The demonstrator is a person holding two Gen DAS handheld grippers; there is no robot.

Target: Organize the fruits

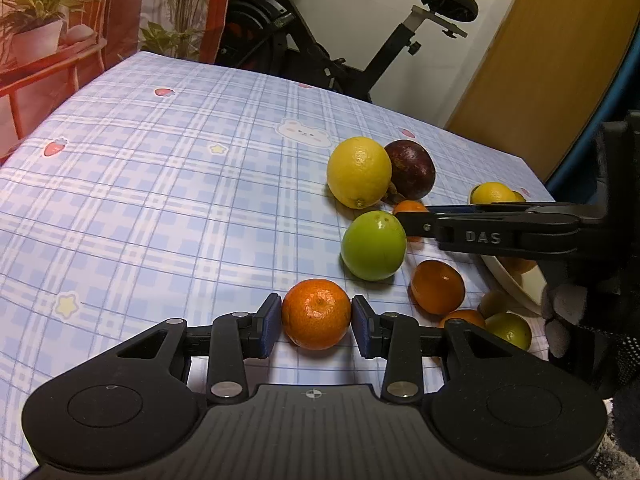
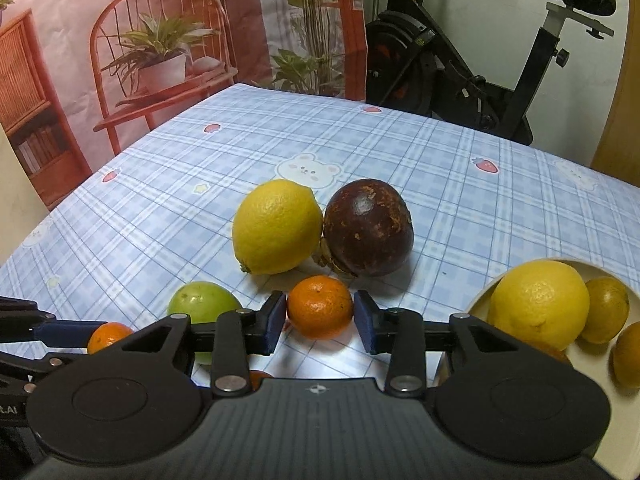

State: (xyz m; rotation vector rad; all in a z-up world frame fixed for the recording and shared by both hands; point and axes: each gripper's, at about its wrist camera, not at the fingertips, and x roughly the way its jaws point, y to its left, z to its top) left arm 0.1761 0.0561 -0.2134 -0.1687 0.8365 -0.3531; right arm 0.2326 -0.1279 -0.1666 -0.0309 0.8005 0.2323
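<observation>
My left gripper [image 1: 316,322] is shut on a small orange mandarin [image 1: 316,314] at the level of the checked tablecloth. My right gripper [image 2: 320,314] is shut on another mandarin [image 2: 320,306]; it also shows from the side in the left wrist view [image 1: 416,222]. A lemon [image 2: 277,226] and a dark purple mangosteen [image 2: 368,227] touch each other just beyond. A green fruit [image 1: 373,245] lies between the two grippers. A cream bowl [image 2: 596,364] at the right holds a lemon [image 2: 538,304] and several smaller fruits.
More loose fruits, an orange one [image 1: 437,287] and a yellow-green one [image 1: 508,330], lie by the bowl. The blue checked tablecloth [image 1: 160,184] stretches left and back. An exercise bike [image 1: 320,40] stands behind the table, a printed backdrop [image 2: 160,40] at the left.
</observation>
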